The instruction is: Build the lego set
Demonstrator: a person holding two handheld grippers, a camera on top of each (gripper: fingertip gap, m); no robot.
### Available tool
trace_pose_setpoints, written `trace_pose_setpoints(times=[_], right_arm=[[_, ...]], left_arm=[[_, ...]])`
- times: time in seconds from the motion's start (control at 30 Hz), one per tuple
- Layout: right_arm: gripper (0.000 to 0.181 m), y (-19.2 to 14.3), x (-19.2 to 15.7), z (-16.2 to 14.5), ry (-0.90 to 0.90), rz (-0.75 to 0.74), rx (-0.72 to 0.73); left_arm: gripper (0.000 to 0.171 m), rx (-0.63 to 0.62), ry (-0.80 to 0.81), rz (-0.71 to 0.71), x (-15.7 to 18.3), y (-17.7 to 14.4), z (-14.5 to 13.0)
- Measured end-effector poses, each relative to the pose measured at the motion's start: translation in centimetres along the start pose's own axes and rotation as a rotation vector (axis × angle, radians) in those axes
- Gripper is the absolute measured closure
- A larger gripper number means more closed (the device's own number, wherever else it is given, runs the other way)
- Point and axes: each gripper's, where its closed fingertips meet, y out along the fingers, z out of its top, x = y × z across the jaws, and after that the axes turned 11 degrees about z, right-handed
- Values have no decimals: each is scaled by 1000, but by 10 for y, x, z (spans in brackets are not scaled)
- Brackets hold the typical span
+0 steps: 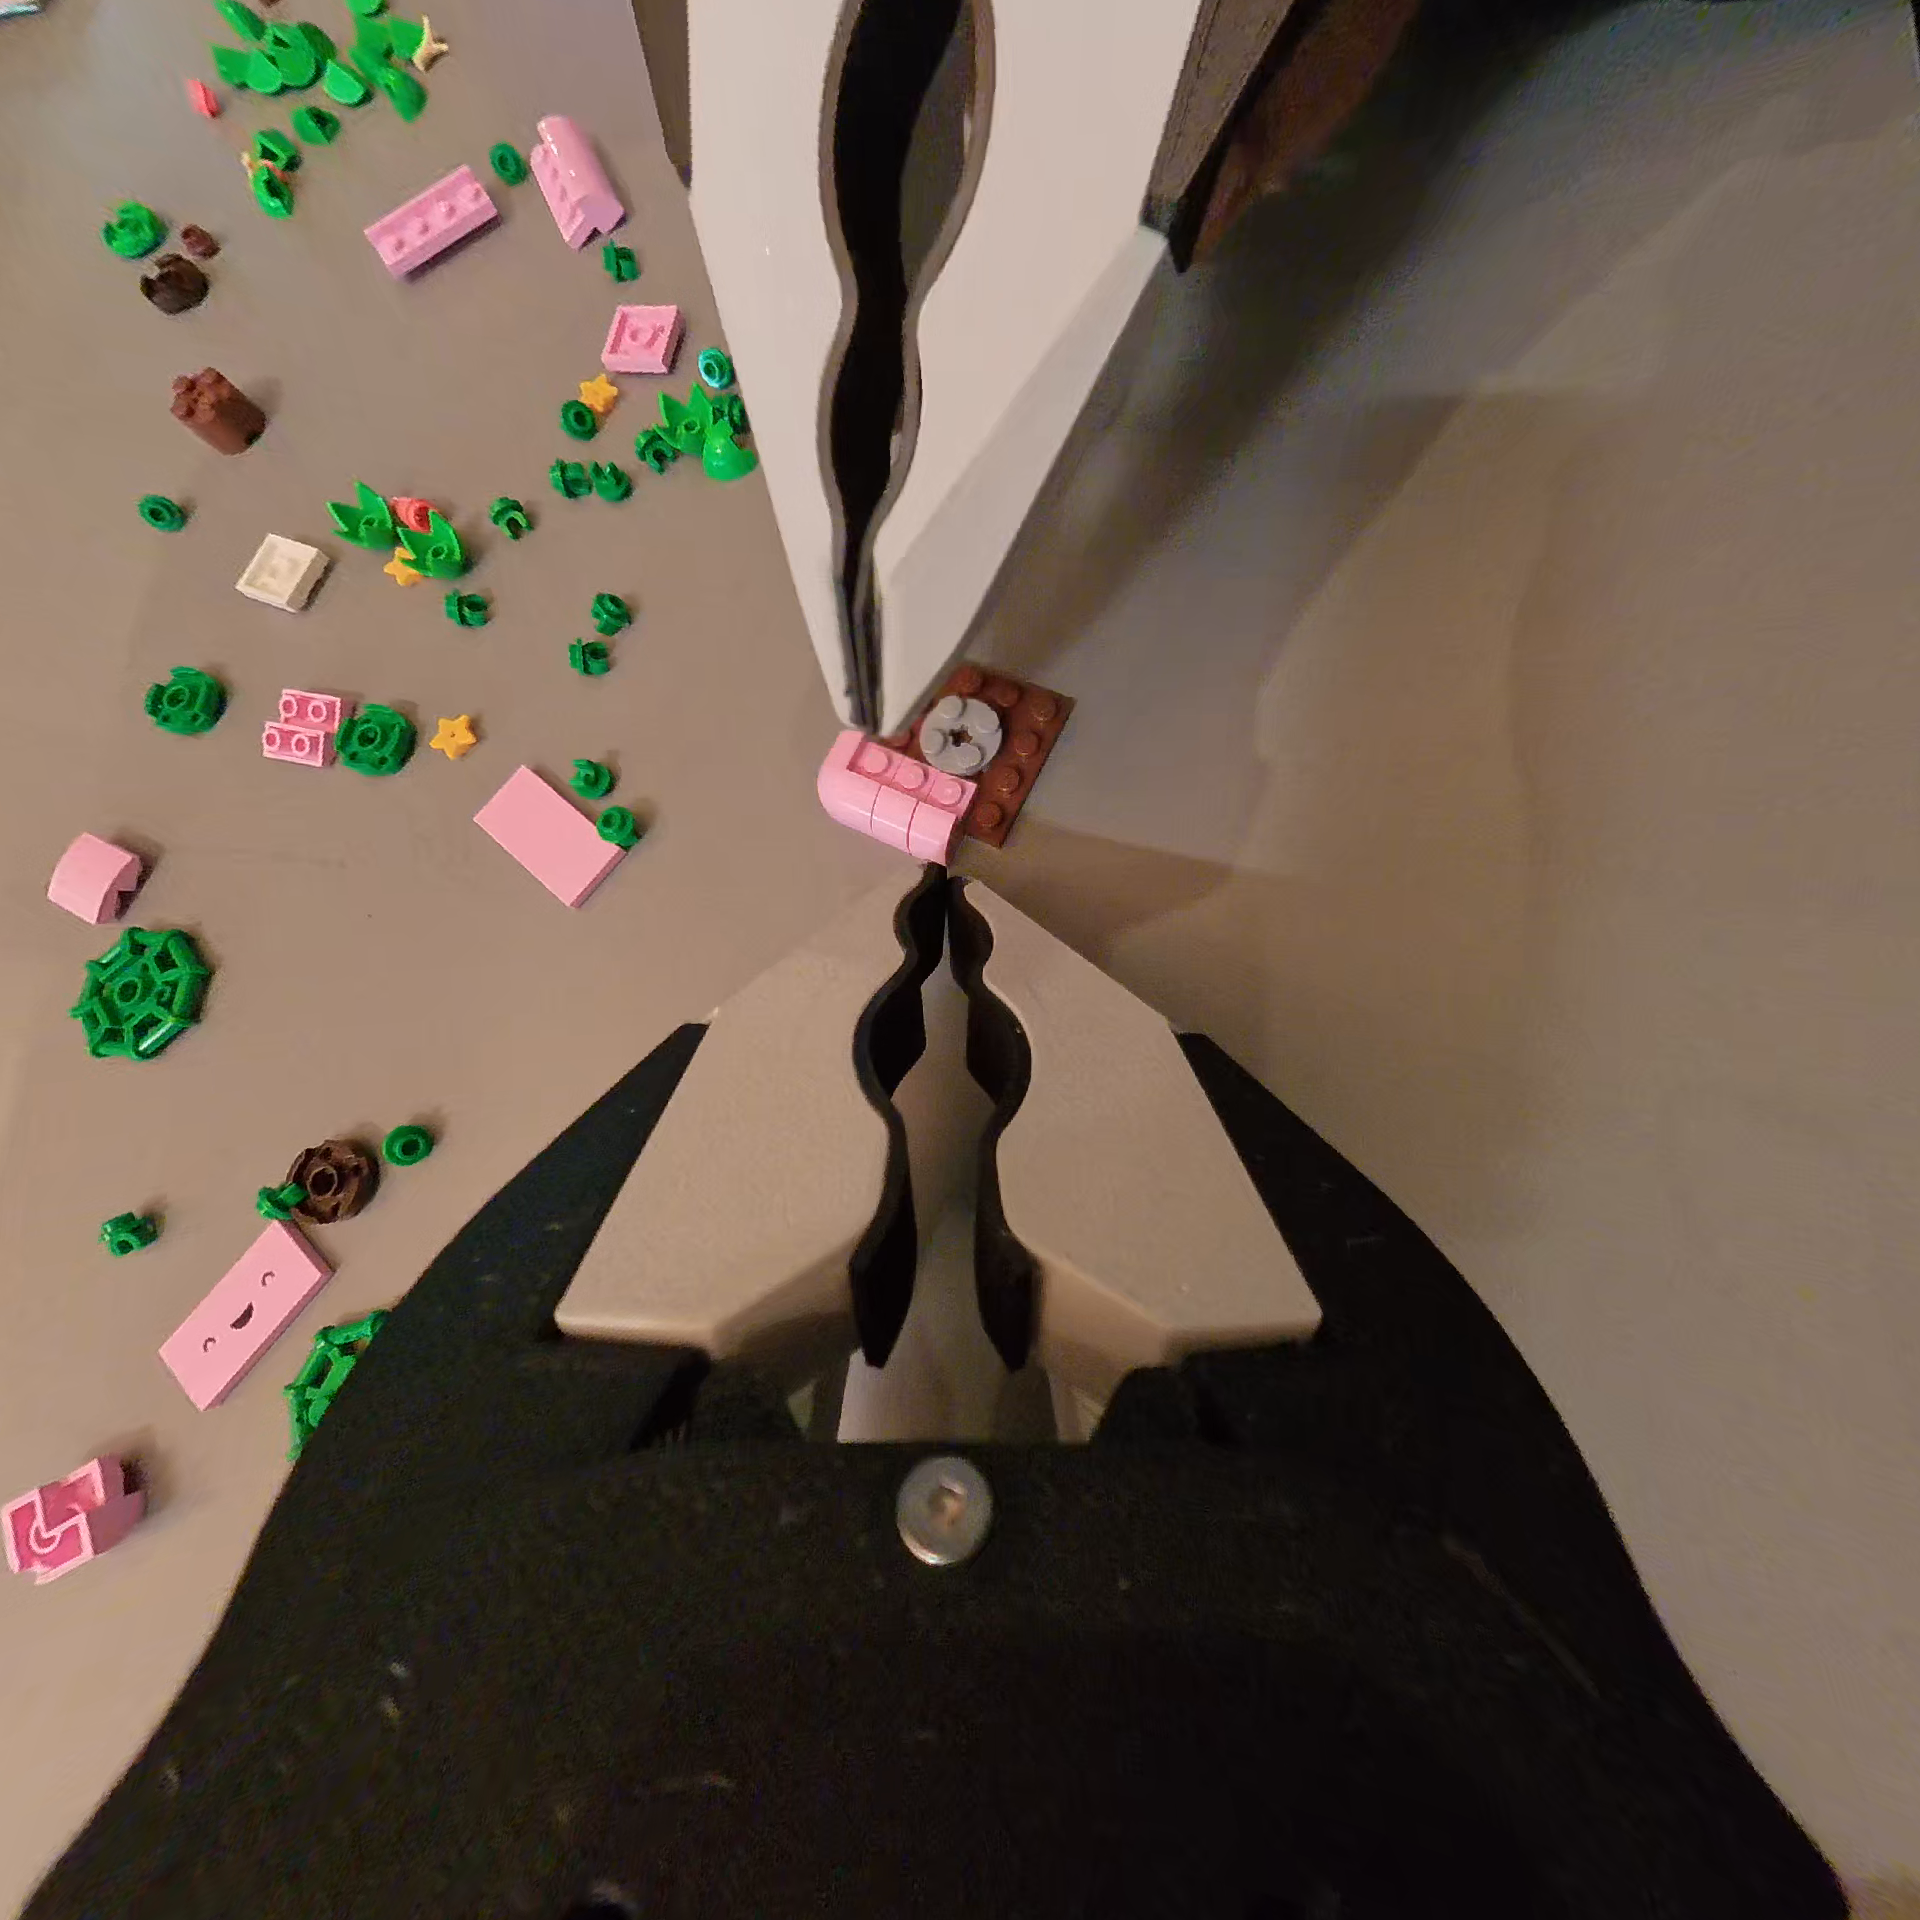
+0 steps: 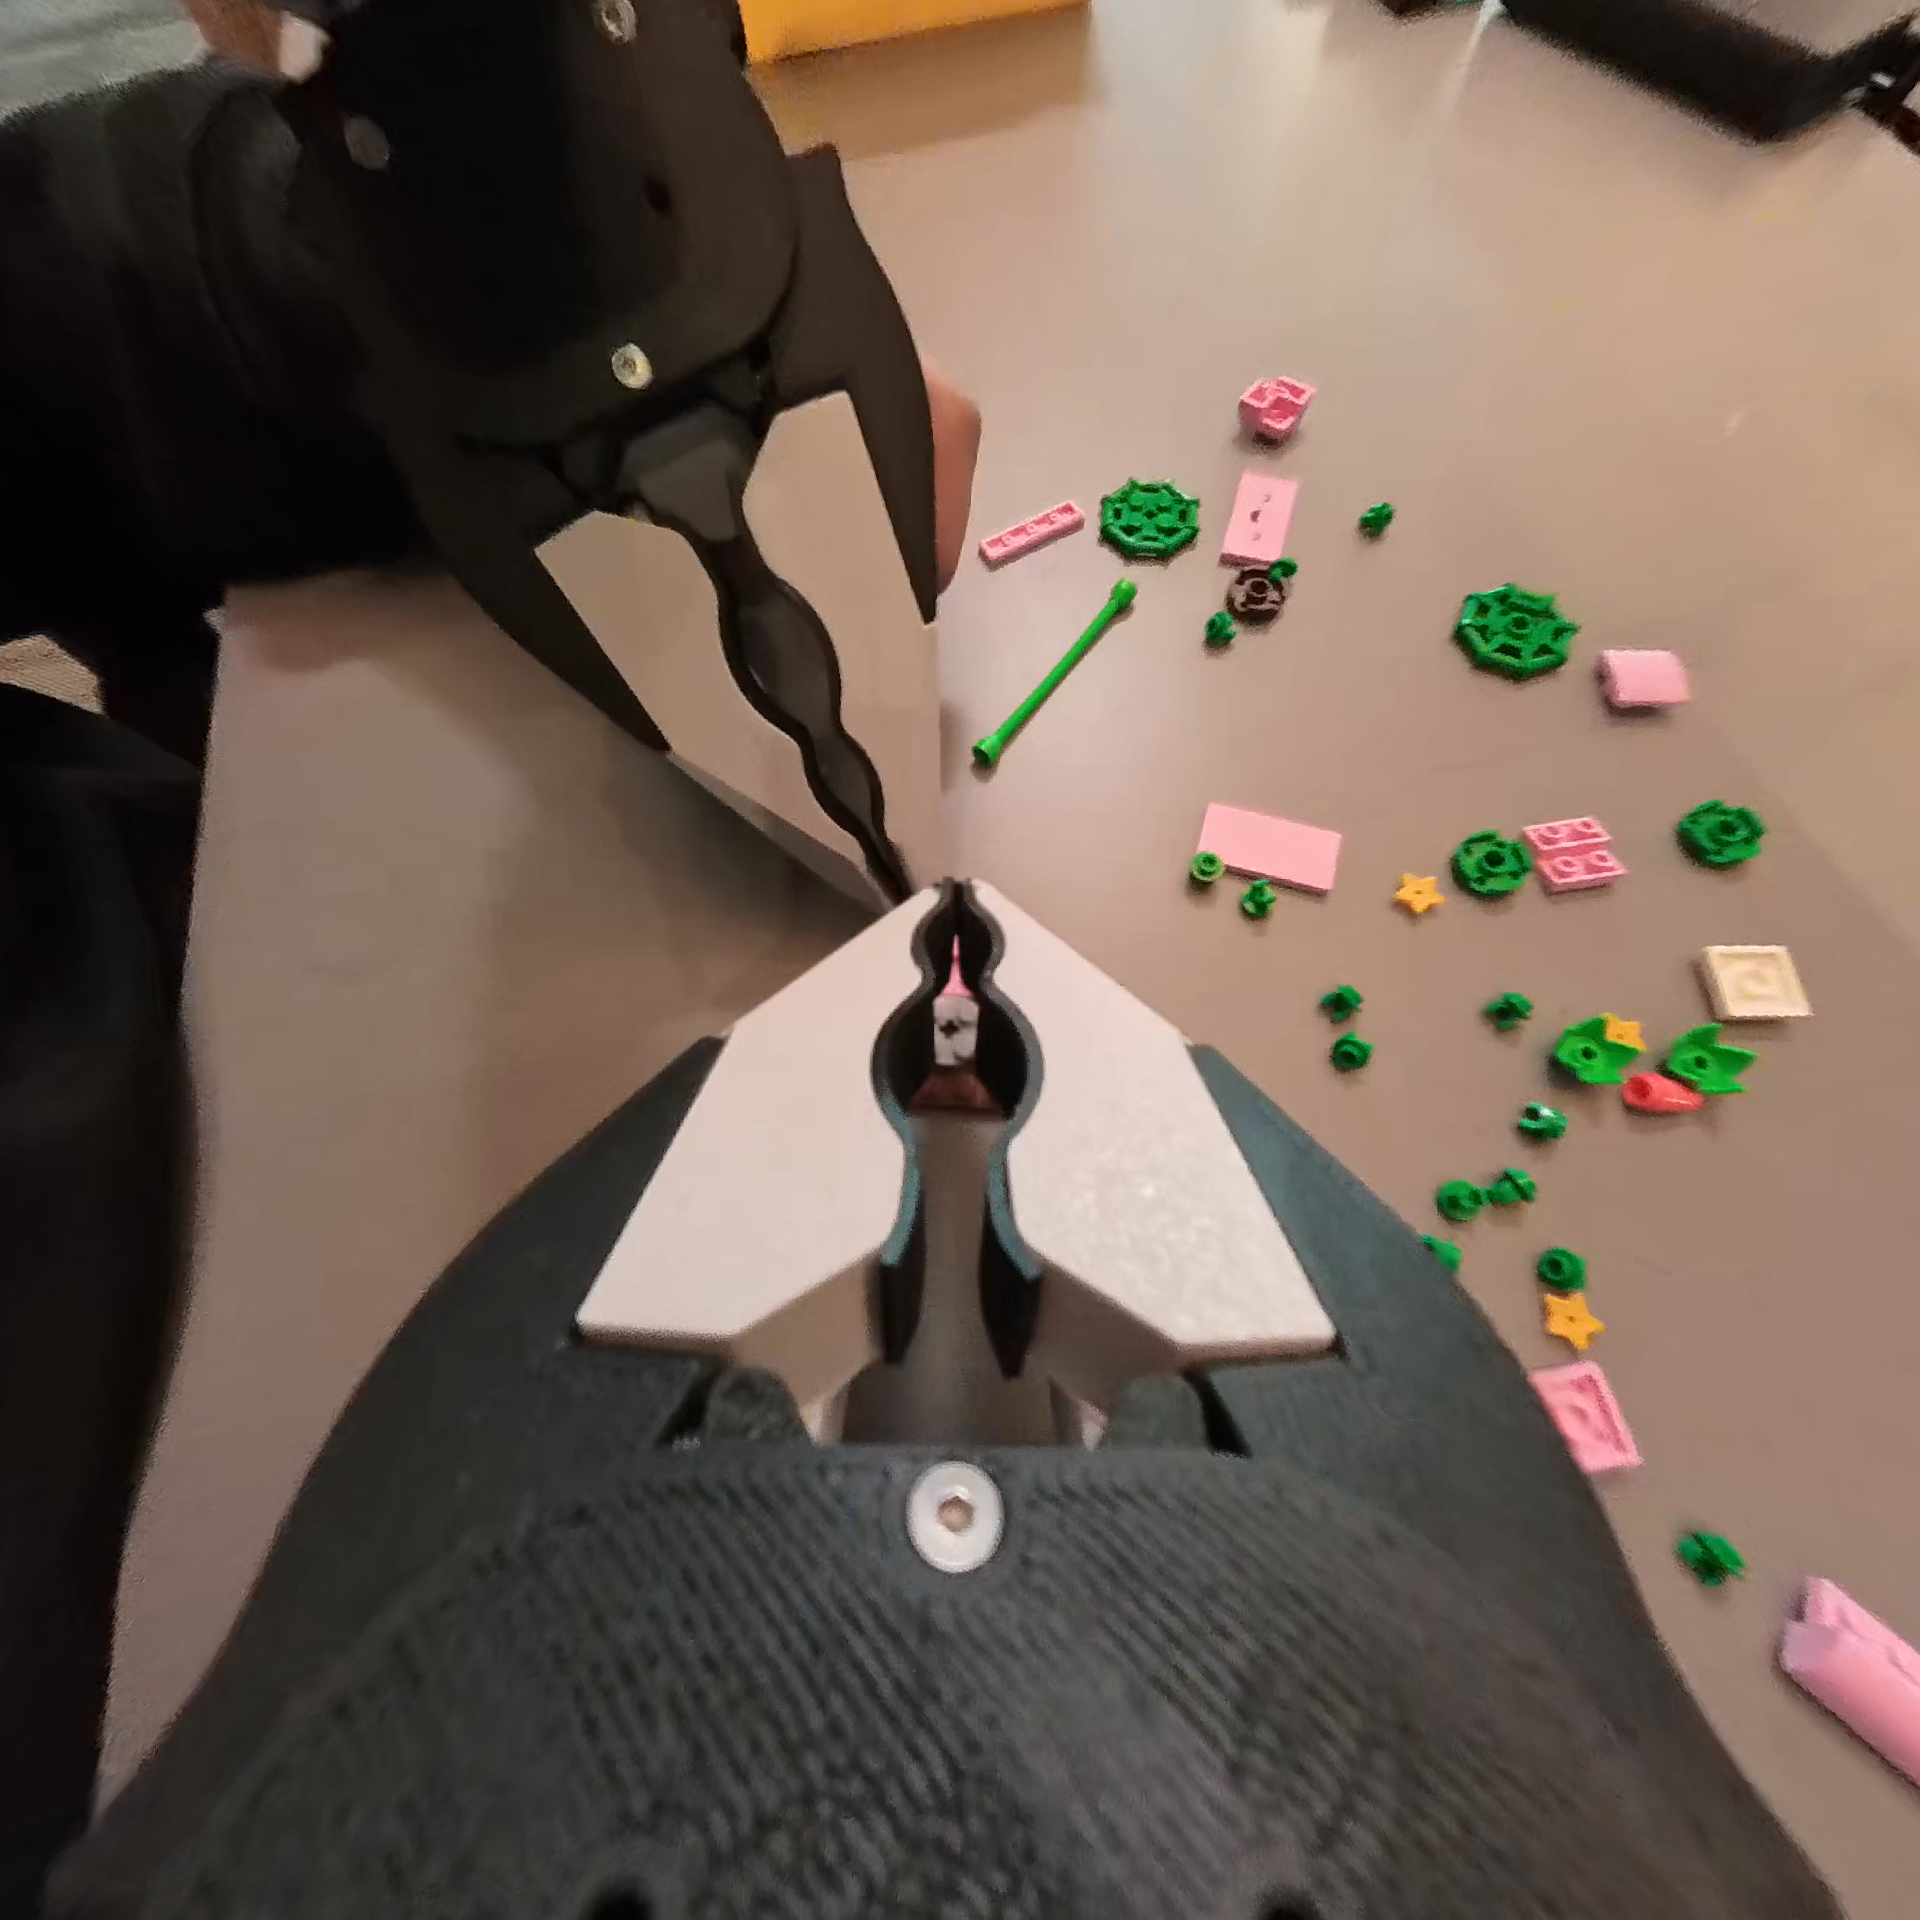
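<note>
The build (image 1: 951, 764), a brown plate carrying a row of pink curved bricks and a grey round piece, sits on the surface (image 1: 1455, 727) between the two claws; the left claw (image 1: 943, 881) has its tips together at the pink edge, pinching it or merely pressing, I cannot tell; the right claw (image 1: 868, 717) comes from the opposite side, tips together, touching the pink bricks' far end, grip unclear; loose parts lie well apart to one side: green leaves (image 1: 395, 540), pink tiles (image 1: 548, 834), yellow stars (image 1: 454, 736). The step looks like seating the pink row; next, probably, firm downward pressure while the plate is steadied.
</note>
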Motion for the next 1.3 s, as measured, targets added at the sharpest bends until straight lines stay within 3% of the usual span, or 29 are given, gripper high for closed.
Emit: trace_pose_setpoints(times=[0.17,0.23,0.43,0.67,0.73,0.97,1.1,1.13,1.17,1.2,1.3], right_arm=[[181,7,-2,-5,-39,-9,-36],[181,16,1,-25,9,-11,-139],[181,-6,9,0,45,-23,23],[181,9,-3,-8,19,22,-34],[180,18,-2,-25,17,7,-129],[181,-4,5,0,34,-18,14],[181,-2,15,-12,19,-68,-44],[176,-1,20,-14,18,-97,-52],[150,0,25,-15,25,-128,-54],[135,2,25,-18,29,-121,-63],[123,8,15,-18,40,-52,-53]], left_arm=[[171,-1,-3,-3,0,0,0],[171,-1,-4,-4,0,0,0],[171,-1,0,0,0,0,0],[171,-1,1,-1,0,0,0],[171,-2,0,-1,0,0,0],[171,-3,3,3,0,1,0],[171,-1,3,-2,1,0,0],[171,1,2,-5,1,0,0],[171,1,-2,-7,1,0,0],[171,1,-6,-7,0,0,0],[171,-1,-17,-3,-1,0,0]])
